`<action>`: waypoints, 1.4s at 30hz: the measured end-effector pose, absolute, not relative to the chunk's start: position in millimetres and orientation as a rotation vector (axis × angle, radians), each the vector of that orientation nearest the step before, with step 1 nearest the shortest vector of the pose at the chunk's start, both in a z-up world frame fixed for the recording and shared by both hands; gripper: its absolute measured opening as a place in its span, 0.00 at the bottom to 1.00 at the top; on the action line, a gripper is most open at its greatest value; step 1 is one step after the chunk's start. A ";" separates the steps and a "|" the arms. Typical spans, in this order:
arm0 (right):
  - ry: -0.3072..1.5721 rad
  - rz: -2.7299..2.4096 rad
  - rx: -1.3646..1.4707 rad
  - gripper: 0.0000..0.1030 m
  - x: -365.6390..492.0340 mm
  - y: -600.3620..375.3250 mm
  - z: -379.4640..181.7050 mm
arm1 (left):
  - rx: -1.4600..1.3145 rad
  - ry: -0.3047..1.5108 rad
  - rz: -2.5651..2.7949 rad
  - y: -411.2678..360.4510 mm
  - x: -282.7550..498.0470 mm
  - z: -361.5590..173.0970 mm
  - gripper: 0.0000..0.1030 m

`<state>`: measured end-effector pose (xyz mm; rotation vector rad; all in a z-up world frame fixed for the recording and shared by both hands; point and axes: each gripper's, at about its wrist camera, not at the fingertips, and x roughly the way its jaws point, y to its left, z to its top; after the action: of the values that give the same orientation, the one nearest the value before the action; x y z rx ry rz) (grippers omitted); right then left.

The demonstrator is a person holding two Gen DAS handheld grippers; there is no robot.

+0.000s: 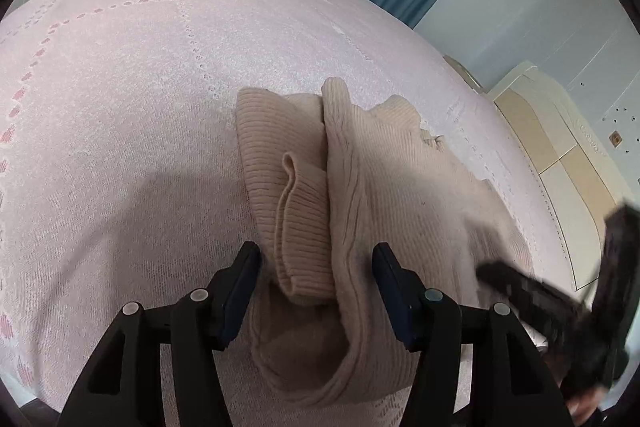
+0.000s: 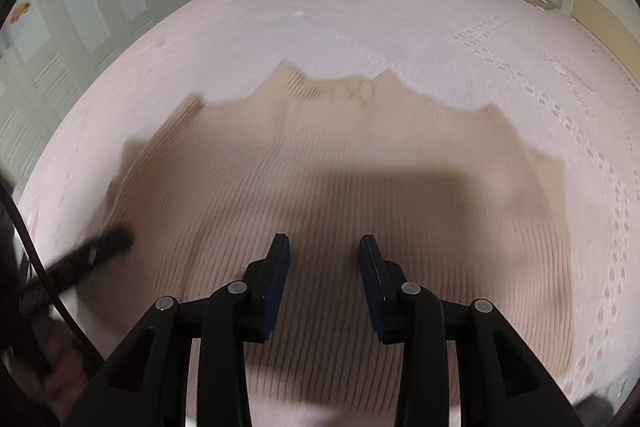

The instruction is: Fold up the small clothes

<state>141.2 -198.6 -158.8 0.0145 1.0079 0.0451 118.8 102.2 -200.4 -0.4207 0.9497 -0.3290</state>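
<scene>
Your beige ribbed sweater [image 1: 360, 187] lies on the pink bedspread [image 1: 120, 107], one sleeve already laid in over the body, the rest not yet folded. Your left tongs [image 1: 316, 255] stand about half open astride the sleeve cuff, pads not pressing; your right tongs [image 2: 324, 247] hover part open and empty above the sweater's body.
</scene>
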 end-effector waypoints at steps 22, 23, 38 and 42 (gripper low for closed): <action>0.970 0.046 0.076 0.34 47.9 -224.9 -139.0 | -0.512 0.965 -0.365 100.3 113.5 -208.0 0.60; 0.964 0.038 0.093 0.34 43.5 -233.1 -136.9 | -0.516 0.967 -0.360 99.5 117.6 -208.7 0.60; 0.840 -0.043 0.373 0.34 -3.7 -361.8 -123.4 | -0.331 0.850 -0.302 25.7 120.8 -95.6 0.22; 0.825 -0.073 0.391 0.34 -14.2 -382.1 -122.5 | -0.263 0.826 -0.374 -32.7 118.4 -63.7 0.21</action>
<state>-14.2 -382.1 -122.5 0.3906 0.8253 -0.0727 118.4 -32.7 -63.7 -0.2631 0.8257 -0.3736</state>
